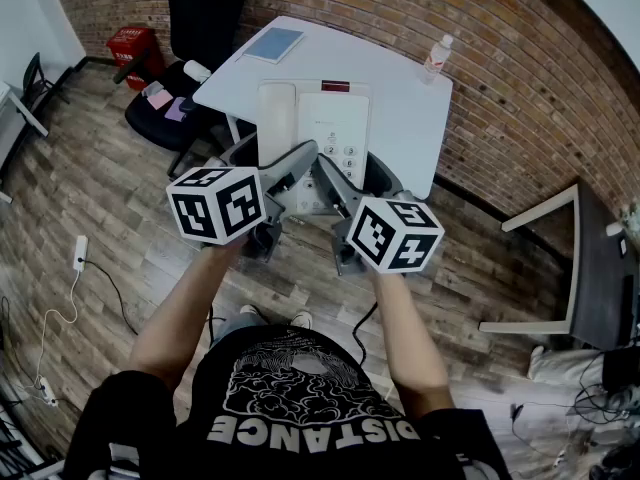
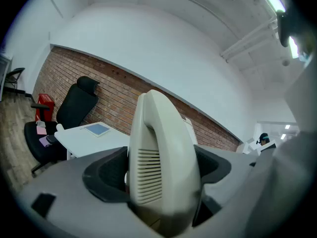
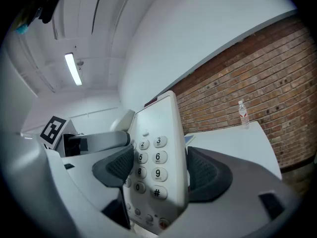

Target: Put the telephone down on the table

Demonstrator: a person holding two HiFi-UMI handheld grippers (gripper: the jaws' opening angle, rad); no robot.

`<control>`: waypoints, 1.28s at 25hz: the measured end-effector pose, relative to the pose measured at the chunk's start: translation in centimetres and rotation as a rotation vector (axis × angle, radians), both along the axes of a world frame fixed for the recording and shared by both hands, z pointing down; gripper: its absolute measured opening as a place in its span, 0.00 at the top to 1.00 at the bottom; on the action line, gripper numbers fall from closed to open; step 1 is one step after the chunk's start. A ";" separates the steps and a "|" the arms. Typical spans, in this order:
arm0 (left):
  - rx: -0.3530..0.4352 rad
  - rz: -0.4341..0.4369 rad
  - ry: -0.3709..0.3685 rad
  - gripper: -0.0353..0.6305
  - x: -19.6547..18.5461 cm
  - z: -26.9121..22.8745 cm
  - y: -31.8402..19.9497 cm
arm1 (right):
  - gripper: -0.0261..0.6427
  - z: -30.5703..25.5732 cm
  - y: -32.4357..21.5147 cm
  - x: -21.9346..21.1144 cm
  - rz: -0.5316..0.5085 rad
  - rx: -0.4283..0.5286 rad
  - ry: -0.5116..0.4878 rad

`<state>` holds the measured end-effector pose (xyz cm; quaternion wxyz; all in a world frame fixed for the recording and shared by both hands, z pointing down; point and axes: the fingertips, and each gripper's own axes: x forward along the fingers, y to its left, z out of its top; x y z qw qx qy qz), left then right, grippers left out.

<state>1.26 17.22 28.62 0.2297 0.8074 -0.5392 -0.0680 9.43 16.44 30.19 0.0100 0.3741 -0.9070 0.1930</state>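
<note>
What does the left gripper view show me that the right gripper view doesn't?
Only the left gripper view: the handset with its slotted grille between the left gripper pads, a black office chair, a red crate and a blue-faced pad. Only the right gripper view: the keypad between the right gripper pads, a water bottle and the left gripper's marker cube. Both: the telephone, gripped on each side, with the white table and brick wall beyond it.
</note>
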 end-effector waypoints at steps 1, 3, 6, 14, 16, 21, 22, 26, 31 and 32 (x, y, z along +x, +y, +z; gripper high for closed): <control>-0.002 -0.001 0.002 0.34 0.0 0.0 0.0 | 0.46 0.0 0.0 0.0 -0.001 -0.001 -0.001; -0.004 -0.002 0.004 0.34 0.0 0.1 0.1 | 0.46 0.1 0.1 0.0 -0.002 -0.005 -0.002; -0.008 -0.002 0.005 0.34 0.2 0.2 0.2 | 0.46 0.1 0.2 0.2 -0.003 -0.009 -0.003; -0.026 -0.017 0.006 0.34 -0.4 0.8 -0.7 | 0.46 0.7 -0.7 -0.5 -0.016 -0.026 -0.004; -0.029 -0.017 0.007 0.34 -0.8 1.0 -1.2 | 0.46 1.0 -1.3 -0.8 -0.017 -0.031 -0.004; -0.041 -0.017 0.023 0.34 -2.1 1.7 -3.6 | 0.46 1.5 -3.6 -2.1 -0.016 -0.042 0.009; -0.043 -0.016 0.027 0.34 -2.5 1.9 -4.3 | 0.46 1.7 -4.3 -2.5 -0.015 -0.044 0.012; -0.053 -0.008 0.034 0.34 -4.2 2.7 -7.8 | 0.46 2.3 -7.8 -4.1 -0.005 -0.051 0.019; -0.063 0.008 0.035 0.34 -7.1 2.9 -13.1 | 0.46 2.6 -12.9 -7.1 0.012 -0.063 0.018; -0.066 0.012 0.035 0.34 -7.7 2.9 -14.2 | 0.46 2.6 -14.0 -7.6 0.016 -0.066 0.018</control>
